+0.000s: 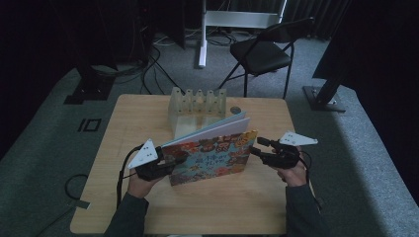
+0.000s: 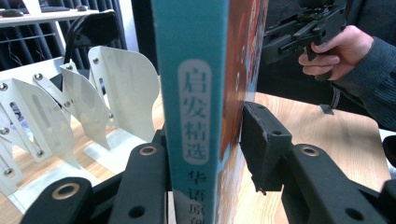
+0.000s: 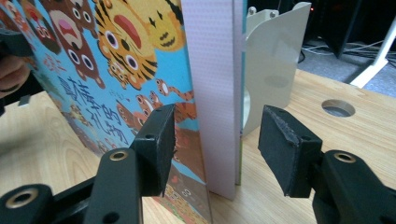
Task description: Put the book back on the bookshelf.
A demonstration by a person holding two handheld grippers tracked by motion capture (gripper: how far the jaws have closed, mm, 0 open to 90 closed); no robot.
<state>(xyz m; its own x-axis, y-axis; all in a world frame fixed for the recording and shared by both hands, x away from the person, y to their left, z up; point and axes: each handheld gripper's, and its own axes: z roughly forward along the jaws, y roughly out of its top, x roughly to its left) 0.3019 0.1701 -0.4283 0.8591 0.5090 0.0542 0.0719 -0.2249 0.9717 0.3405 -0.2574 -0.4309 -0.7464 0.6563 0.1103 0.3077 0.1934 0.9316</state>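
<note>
Book [image 1: 210,157] stands upright on the table [image 1: 133,118] before the white rack [image 1: 197,106], its spine clamped by the left gripper [image 1: 165,165]. Right gripper [image 1: 261,148] straddles the page edge, jaws apart. Next, likely, it closes, then both lift the book toward a slot.

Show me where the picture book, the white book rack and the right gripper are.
picture book [image 1: 210,160], high view, on its colourful front cover.
white book rack [image 1: 197,102], high view, on its upright dividers.
right gripper [image 3: 215,147], right gripper view, midway between its open jaws.
</note>
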